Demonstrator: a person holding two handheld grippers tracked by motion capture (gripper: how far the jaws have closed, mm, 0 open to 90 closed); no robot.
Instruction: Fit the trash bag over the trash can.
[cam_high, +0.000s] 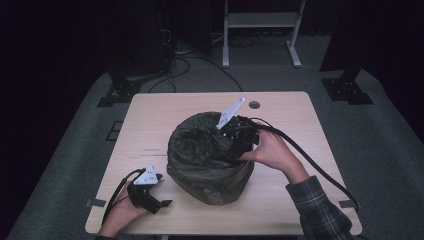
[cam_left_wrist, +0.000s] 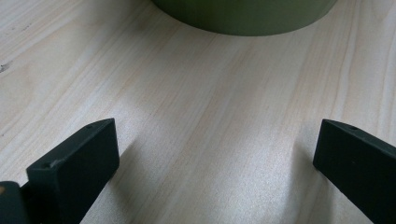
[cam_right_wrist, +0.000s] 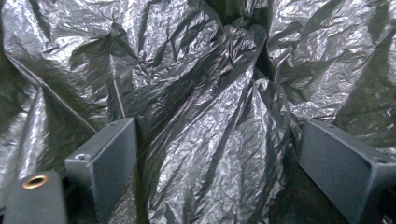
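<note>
Black crinkled plastic is what my right gripper (cam_right_wrist: 215, 154) faces: its jaws stand wide apart with the bin bag (cam_right_wrist: 201, 93) bunched between and beyond them, and I cannot tell whether either pad actually touches the film. From the high view, the right gripper (cam_high: 235, 134) sits tilted down into the mouth of the bag (cam_high: 200, 145), which lines a round green bin (cam_high: 215, 187) standing near the middle of the wooden table (cam_high: 290, 200); the bag's edge is folded over the rim and hangs down the outside of the bin. My right hand (cam_high: 270, 150) is at the bin's right rim, with the cable trailing back towards the table's near right corner. My left gripper (cam_high: 150, 192) lies low at the near left part of the table, well apart from the bin's rim but near its base. Its own view shows its jaws spread wide with nothing between them but bare pale wood (cam_left_wrist: 210, 116), and the bin's green wall (cam_left_wrist: 243, 16) just ahead.
</note>
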